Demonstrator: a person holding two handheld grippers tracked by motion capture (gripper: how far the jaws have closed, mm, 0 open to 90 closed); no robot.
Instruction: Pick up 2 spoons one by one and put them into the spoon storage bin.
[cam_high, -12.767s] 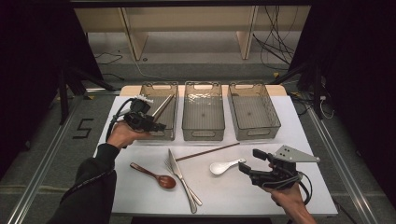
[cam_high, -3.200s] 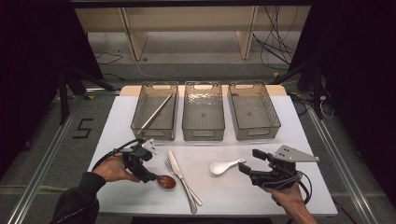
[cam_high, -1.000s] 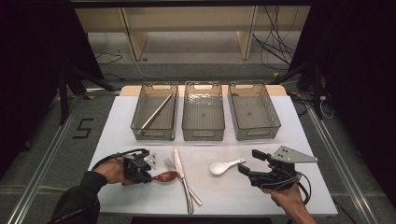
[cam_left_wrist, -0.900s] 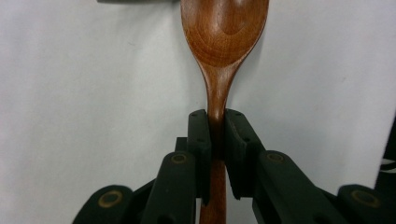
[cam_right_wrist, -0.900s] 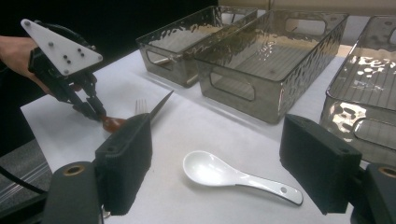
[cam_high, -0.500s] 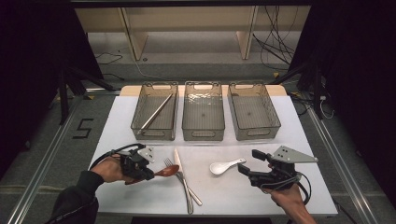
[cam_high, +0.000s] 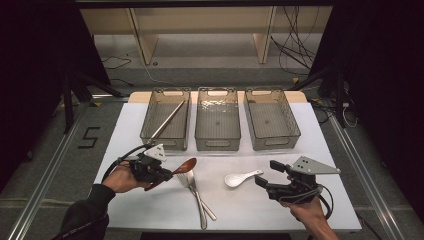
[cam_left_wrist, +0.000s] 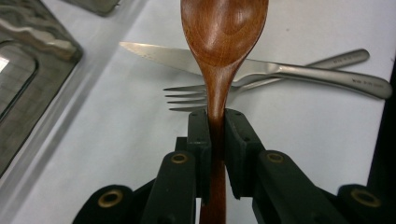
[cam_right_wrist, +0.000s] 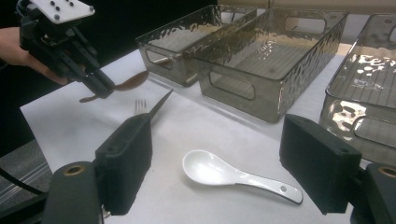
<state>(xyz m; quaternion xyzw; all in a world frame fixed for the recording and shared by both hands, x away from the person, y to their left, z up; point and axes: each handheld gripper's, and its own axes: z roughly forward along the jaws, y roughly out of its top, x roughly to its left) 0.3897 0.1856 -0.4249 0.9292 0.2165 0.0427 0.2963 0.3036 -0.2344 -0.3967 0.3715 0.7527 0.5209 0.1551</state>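
My left gripper (cam_high: 167, 173) sits over the left part of the white table (cam_high: 250, 210), near its front-left edge, with bare surface around it. Its jaws are clamped on the neck of the wooden spoon (cam_high: 182, 167), which is lifted clear of the table. The spoon's long axis runs along the jaws; the bowl points away from my hand, toward the right and slightly toward the bins. Just beyond the bowl, a fork (cam_left_wrist: 196, 95) and a knife (cam_left_wrist: 261, 70) lie crossed on the table.

My right gripper (cam_high: 264, 182) rests at the front right with its jaws wide apart and nothing between them. A white spoon (cam_high: 240, 178) lies just ahead of it.

Three clear bins stand side by side at the far edge. The left bin (cam_high: 150, 131) holds chopsticks (cam_high: 167, 120). The middle bin (cam_high: 217, 142) and the right bin (cam_high: 292, 131) hold nothing.
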